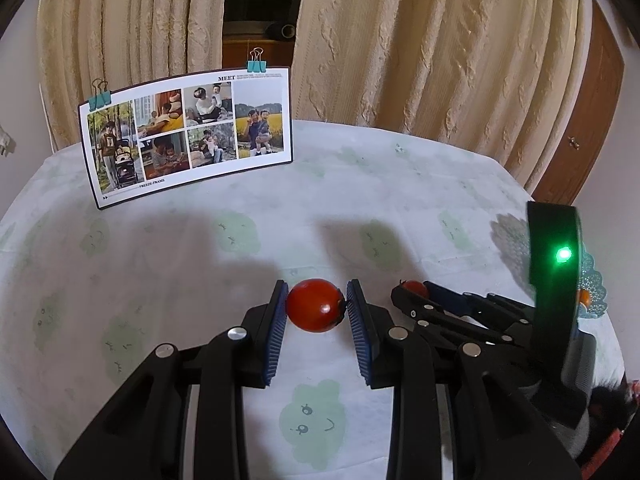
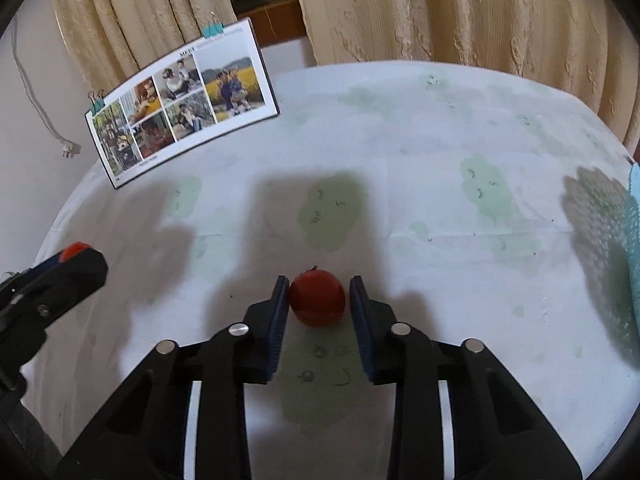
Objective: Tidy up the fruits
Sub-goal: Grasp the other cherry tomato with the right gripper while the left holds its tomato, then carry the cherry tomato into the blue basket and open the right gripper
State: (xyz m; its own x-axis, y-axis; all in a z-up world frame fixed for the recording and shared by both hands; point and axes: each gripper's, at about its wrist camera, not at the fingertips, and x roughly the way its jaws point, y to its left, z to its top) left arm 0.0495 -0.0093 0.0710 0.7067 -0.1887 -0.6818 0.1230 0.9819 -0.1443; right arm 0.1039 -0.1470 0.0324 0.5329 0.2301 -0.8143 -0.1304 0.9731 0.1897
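"MEET", "FREEZE-FRAME" on photo card

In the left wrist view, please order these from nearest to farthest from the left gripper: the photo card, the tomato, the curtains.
1. Tomato: between the left gripper pads.
2. Photo card: standing far left on the table.
3. Curtains: behind the table.

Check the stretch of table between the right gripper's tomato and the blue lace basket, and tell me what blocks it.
Nothing visible does. The right gripper brackets its tomato, and only bare tablecloth and shadow lie between it and the blue lace basket at the right edge.
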